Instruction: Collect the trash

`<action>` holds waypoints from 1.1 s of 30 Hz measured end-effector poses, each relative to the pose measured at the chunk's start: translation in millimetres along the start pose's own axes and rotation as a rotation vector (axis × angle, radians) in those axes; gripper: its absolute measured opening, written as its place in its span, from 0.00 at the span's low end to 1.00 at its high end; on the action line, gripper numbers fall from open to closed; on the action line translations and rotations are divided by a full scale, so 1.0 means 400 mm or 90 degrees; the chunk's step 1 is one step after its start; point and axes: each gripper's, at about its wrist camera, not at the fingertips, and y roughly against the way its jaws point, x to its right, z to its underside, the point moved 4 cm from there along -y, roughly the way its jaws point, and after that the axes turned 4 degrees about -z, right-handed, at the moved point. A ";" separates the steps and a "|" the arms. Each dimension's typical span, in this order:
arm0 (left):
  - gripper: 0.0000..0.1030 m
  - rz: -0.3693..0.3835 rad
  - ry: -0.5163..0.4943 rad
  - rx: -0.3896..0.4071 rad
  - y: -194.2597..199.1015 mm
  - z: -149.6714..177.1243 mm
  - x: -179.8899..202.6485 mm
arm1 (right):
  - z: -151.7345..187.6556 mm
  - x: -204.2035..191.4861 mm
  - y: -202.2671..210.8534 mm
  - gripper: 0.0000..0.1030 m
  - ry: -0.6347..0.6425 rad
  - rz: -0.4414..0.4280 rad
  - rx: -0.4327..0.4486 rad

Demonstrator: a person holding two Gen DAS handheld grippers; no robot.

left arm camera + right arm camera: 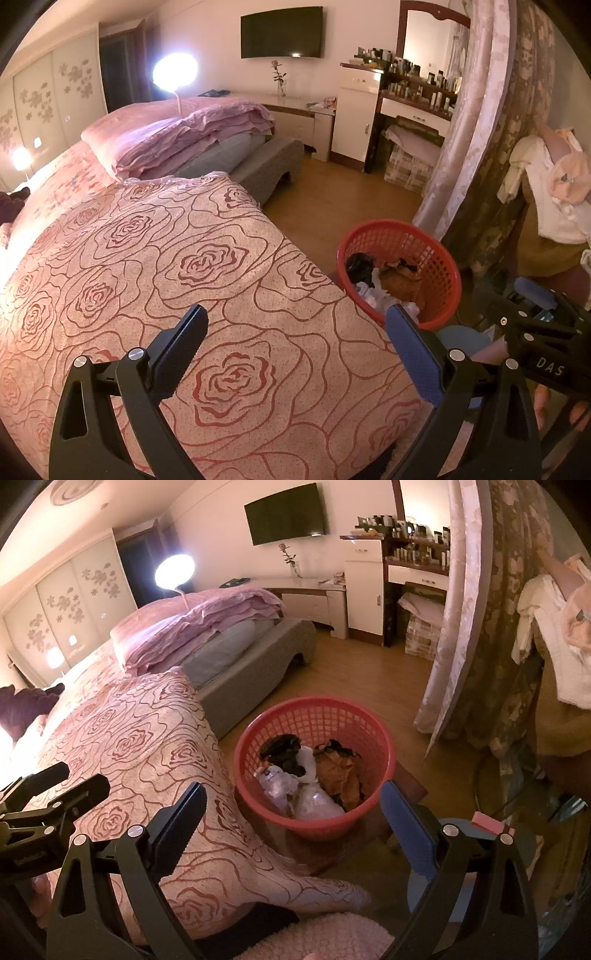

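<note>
A red mesh basket (317, 720) stands beside the bed on a low brown stool, holding crumpled trash (306, 775): black, white, clear plastic and brown paper pieces. My right gripper (293, 801) hangs open just above the basket's near rim, nothing between its fingers. In the left wrist view my left gripper (297, 325) is open over the rose-patterned bedspread (184, 266), with the same basket (439, 266) to its right. The right gripper's body (546, 339) shows at that view's right edge, and the left gripper's body (40, 805) shows at the right wrist view's left edge.
A folded pink quilt (184, 136) lies further up the bed. A lamp (175, 70) glows behind it. Wooden floor (369, 672) runs to a white cabinet and dresser (369, 587). Patterned curtains (491, 609) hang on the right, with clothes (554, 627) draped beside them. A fluffy pink fabric (332, 938) lies below.
</note>
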 end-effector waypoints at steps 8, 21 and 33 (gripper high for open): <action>0.90 0.004 -0.001 0.004 -0.002 0.001 -0.002 | 0.000 0.001 0.000 0.89 0.000 0.000 0.000; 0.90 0.033 0.016 0.023 0.010 0.011 -0.012 | 0.018 0.006 -0.006 0.89 -0.002 0.006 -0.003; 0.90 -0.096 0.114 0.021 0.071 0.076 -0.244 | 0.116 -0.260 -0.044 0.89 0.169 -0.103 -0.036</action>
